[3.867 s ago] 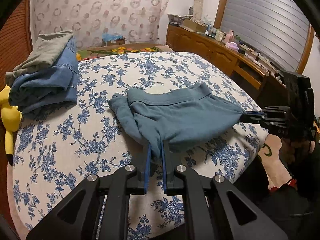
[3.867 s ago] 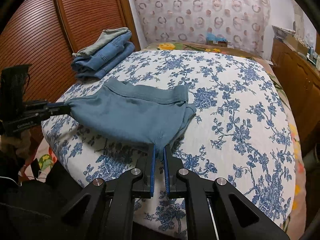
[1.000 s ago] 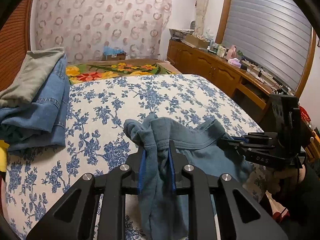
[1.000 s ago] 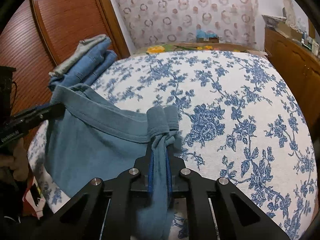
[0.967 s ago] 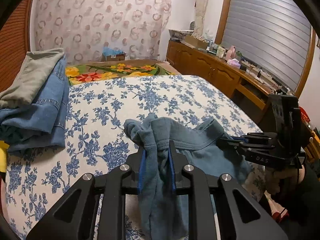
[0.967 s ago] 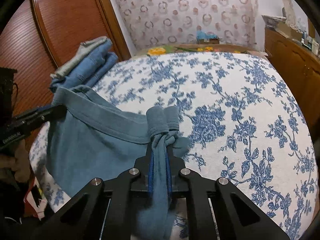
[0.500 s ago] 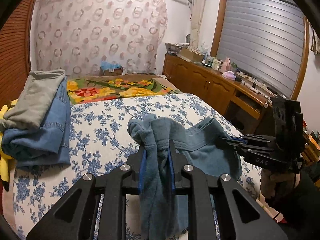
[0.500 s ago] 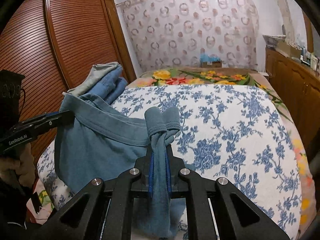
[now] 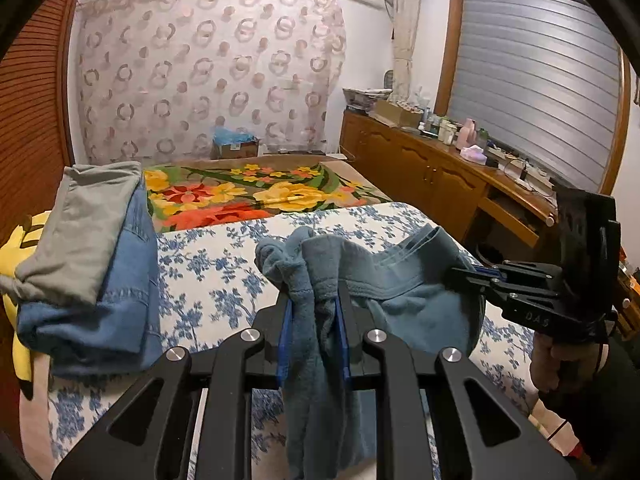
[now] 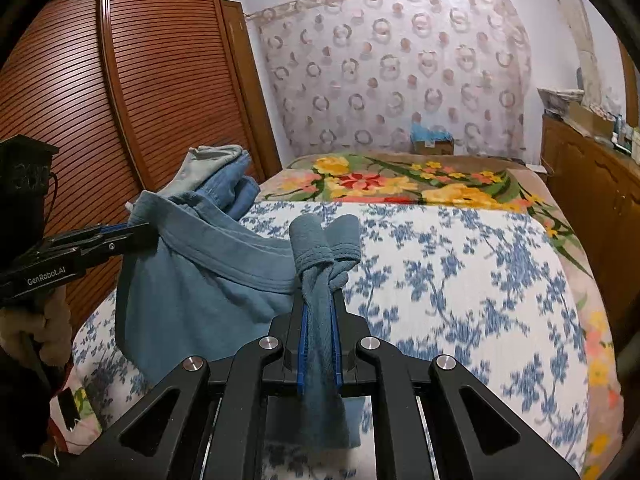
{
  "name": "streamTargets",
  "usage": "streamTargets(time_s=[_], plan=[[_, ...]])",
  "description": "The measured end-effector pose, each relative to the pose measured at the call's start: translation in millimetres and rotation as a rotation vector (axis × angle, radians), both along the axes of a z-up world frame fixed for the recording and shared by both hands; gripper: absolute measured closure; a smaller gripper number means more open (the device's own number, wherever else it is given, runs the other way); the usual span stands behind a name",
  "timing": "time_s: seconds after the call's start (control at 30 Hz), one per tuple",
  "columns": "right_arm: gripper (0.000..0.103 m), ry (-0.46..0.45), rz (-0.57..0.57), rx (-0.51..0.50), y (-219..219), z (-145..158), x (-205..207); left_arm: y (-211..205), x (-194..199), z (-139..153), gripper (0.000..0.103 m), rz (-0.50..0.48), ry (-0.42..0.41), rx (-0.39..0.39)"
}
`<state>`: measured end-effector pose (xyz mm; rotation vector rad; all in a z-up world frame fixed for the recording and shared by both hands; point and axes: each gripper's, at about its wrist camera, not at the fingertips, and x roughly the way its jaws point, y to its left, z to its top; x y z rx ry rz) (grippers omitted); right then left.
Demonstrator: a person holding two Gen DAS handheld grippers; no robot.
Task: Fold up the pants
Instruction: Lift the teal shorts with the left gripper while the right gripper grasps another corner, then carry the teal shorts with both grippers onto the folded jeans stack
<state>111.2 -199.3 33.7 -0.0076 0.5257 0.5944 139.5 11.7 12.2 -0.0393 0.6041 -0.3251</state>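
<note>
Left wrist view: the left gripper [image 9: 312, 312] has its jaws clamped on a bunched end of the teal pants [image 9: 400, 280], the cloth gathered into a knot-like wad above the blue pads [image 9: 286, 336] and trailing down toward 6 o'clock. At 3 o'clock the right gripper [image 9: 460, 276] pinches the other end, a person's hand [image 9: 548, 364] wrapped round its handle. Between the two, the waistband sags in a shallow arc, held clear above the bed [image 9: 208, 272] with its blue-flowered cover.

In the right wrist view the right gripper [image 10: 318, 312] likewise grips a rolled wad of teal cloth, while the left gripper [image 10: 140, 232] holds its end at 9 o'clock, with the pants [image 10: 200, 280] hanging as a slack pouch between them. Folded jeans [image 10: 232, 188] under a grey garment [image 10: 204, 164] sit at 10 o'clock, near the bed's edge beside the wooden wardrobe [image 10: 120, 80].

The step in hand appears to be lifting the garment for its next fold. Doing it well likely means drawing the two grippers apart until the waistband runs taut and level, letting the hanging cloth drop straight, then laying it down on the open cover toward 12 o'clock, well clear of the folded stack. The thick wads in both jaws could leave creases or slip unevenly on release.
</note>
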Motion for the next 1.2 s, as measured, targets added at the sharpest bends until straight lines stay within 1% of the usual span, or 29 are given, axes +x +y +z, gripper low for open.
streamTargets(time_s=[0.2,0.37,0.6,0.8,1.0,1.13,1.2], plan=[[0.093,-0.004,0.019,-0.006,11,16,24,6,16,11,0.083,0.011,-0.002,0.0],[0.093,-0.024,0.046,-0.01,25,35,45,22,23,27,0.083,0.047,-0.025,-0.018],[0.093,-0.067,0.114,0.0,59,61,83,57,29,54,0.083,0.112,-0.065,-0.015],[0.093,-0.124,0.191,-0.005,101,79,128,97,37,70,0.083,0.21,-0.109,-0.014],[0.093,-0.164,0.254,-0.017,143,84,177,133,48,73,0.083,0.289,-0.116,-0.013],[0.093,-0.175,0.285,-0.028,162,79,203,150,55,69,0.083,0.332,-0.118,-0.002],[0.093,-0.175,0.297,-0.033,171,76,216,157,56,66,0.083,0.349,-0.117,-0.01]])
